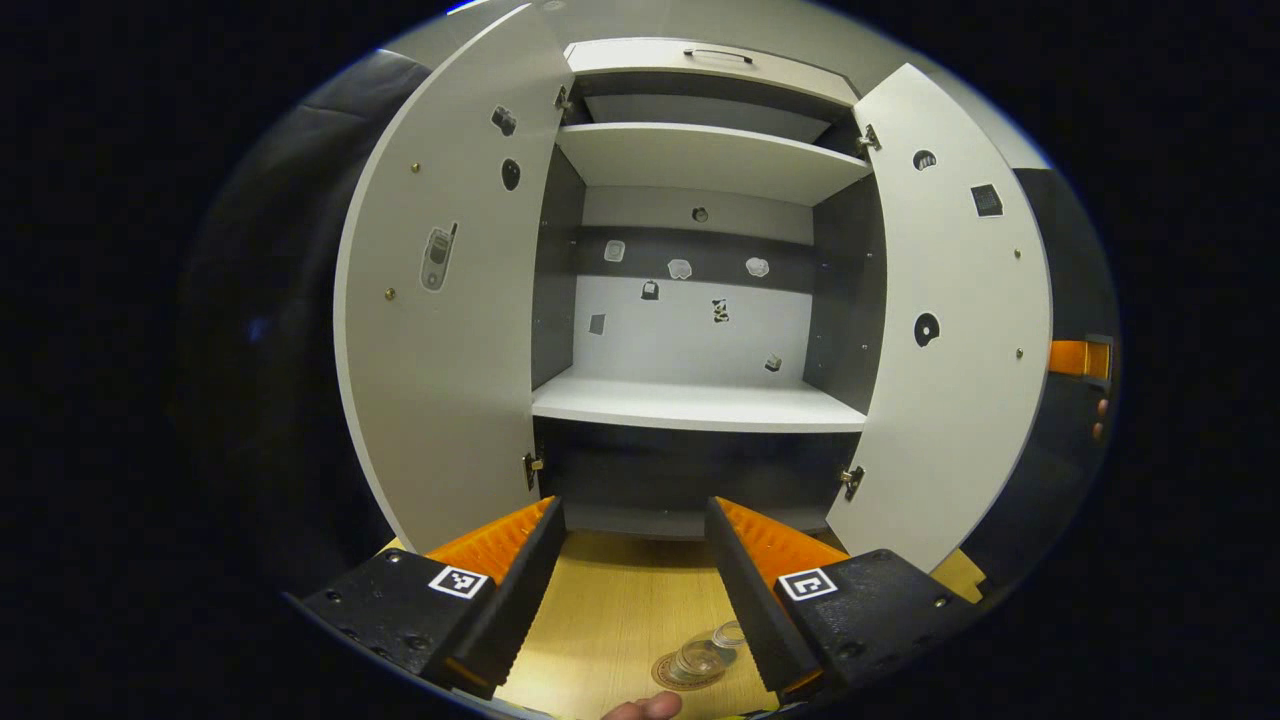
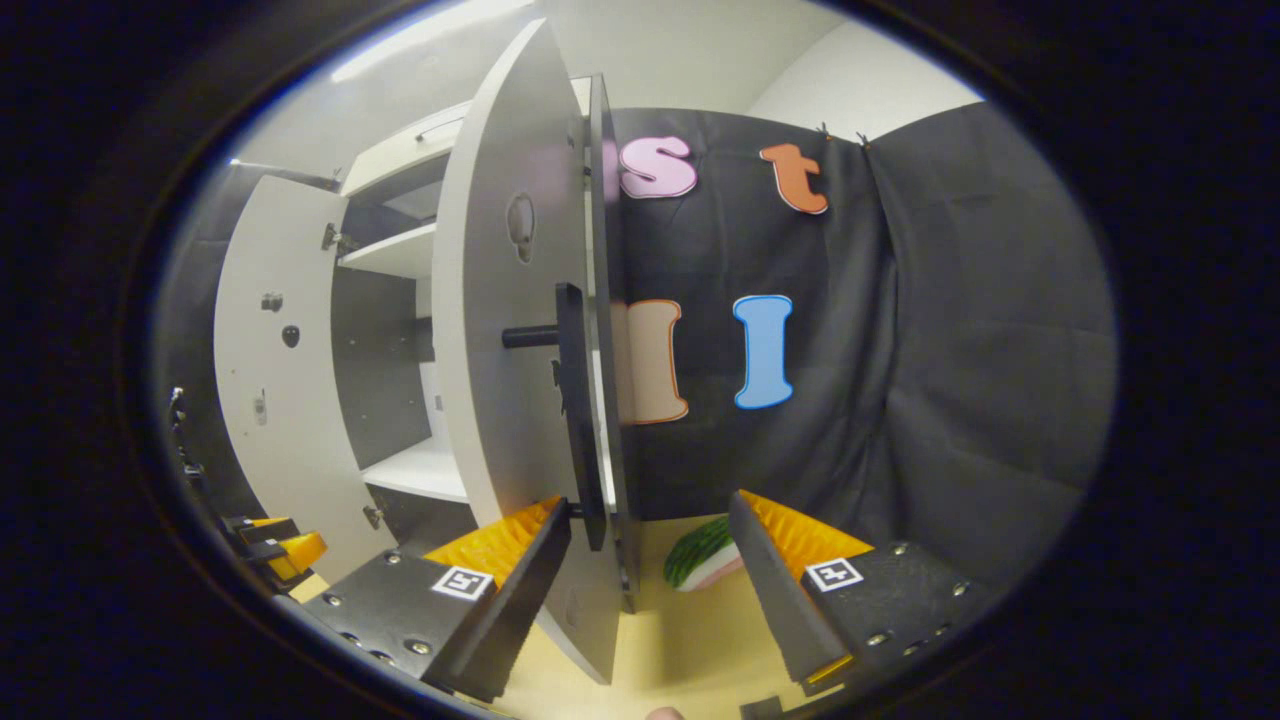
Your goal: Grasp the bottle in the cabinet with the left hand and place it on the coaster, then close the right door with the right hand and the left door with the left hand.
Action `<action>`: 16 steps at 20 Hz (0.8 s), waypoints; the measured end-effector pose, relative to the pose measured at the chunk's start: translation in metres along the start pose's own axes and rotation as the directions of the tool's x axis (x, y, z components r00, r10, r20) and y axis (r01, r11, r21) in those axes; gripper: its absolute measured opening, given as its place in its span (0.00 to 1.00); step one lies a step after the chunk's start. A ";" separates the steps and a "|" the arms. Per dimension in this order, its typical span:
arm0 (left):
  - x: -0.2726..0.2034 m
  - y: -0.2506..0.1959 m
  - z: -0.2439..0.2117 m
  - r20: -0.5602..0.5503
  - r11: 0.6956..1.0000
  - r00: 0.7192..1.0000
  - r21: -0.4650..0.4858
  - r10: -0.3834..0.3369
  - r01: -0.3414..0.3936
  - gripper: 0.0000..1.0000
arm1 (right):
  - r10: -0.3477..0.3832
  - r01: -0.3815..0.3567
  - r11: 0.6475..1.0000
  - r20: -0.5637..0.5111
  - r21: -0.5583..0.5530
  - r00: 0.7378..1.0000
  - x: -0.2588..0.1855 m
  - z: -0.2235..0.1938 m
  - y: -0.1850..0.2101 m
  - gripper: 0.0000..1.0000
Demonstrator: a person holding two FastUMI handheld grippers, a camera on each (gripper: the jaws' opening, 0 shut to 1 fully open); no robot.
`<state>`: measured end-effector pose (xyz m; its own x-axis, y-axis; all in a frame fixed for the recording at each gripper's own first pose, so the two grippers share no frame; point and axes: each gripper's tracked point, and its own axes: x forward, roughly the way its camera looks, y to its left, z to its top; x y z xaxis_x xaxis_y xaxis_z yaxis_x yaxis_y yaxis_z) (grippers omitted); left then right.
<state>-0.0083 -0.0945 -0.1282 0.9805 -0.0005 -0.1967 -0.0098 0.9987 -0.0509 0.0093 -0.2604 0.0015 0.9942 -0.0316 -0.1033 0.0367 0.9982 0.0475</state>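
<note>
A clear bottle (image 1: 703,655) stands on a round coaster (image 1: 672,677) on the wooden tabletop, just below and between my left gripper's (image 1: 635,600) open fingers, which hold nothing. In the left gripper view the white cabinet (image 1: 700,405) faces me with its left door (image 1: 450,330) and right door (image 1: 950,330) both swung wide open. In the right gripper view the right door (image 2: 510,350) stands edge-on, its black handle (image 2: 572,400) facing me. My right gripper (image 2: 650,590) is open, with the door's lower edge between its fingers; neither finger clearly presses on it.
The cabinet shelves (image 1: 700,160) are bare, with small stickers on the back wall. A green, watermelon-like piece (image 2: 703,555) lies on the table beyond the right gripper. The left gripper (image 2: 275,545) shows low at the left of the right gripper view. A fingertip (image 1: 645,708) shows at the bottom edge.
</note>
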 end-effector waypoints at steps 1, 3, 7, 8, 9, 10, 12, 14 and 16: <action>-0.001 -0.002 0.001 0.003 1.000 1.000 -0.006 -0.004 0.004 0.90 | 0.002 -0.002 1.000 0.000 0.002 1.000 0.000 -0.001 0.000 1.00; -0.001 -0.005 0.003 0.008 1.000 1.000 -0.011 -0.012 0.012 0.90 | 0.003 -0.003 1.000 -0.001 0.005 1.000 0.001 -0.002 0.002 0.98; -0.003 -0.009 0.003 0.007 1.000 1.000 -0.014 -0.018 0.018 0.90 | 0.049 -0.049 0.999 0.001 -0.002 0.999 0.001 -0.002 0.022 0.98; -0.003 -0.009 0.004 0.009 1.000 1.000 -0.014 -0.018 0.018 0.90 | 0.071 -0.071 0.998 0.000 0.002 0.998 0.002 -0.003 0.030 0.98; -0.003 -0.008 0.005 0.009 1.000 1.000 -0.013 -0.017 0.017 0.90 | 0.092 -0.092 0.996 0.001 0.006 0.996 0.004 -0.004 0.040 0.98; -0.003 -0.006 0.005 0.009 1.000 1.000 -0.012 -0.015 0.015 0.90 | 0.111 -0.111 0.994 0.000 0.014 0.994 0.006 -0.006 0.049 0.98; -0.004 0.000 0.008 0.014 1.000 1.000 -0.016 -0.006 0.006 0.90 | 0.147 -0.147 0.989 0.000 0.029 0.989 0.011 -0.008 0.067 0.98; -0.007 0.008 0.010 0.020 1.000 1.000 -0.017 0.008 -0.008 0.90 | 0.175 -0.175 0.984 0.003 0.029 0.985 0.015 -0.009 0.085 0.98; -0.009 0.019 0.013 0.029 1.000 0.999 -0.019 0.024 -0.023 0.90 | 0.192 -0.192 0.981 0.004 0.034 0.981 0.021 -0.009 0.096 0.98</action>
<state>-0.0149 -0.0750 -0.1142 0.9852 0.0248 -0.1694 -0.0362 0.9972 -0.0647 0.0327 -0.1643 -0.0054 0.9831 0.1605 -0.0886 -0.1515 0.9834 0.0997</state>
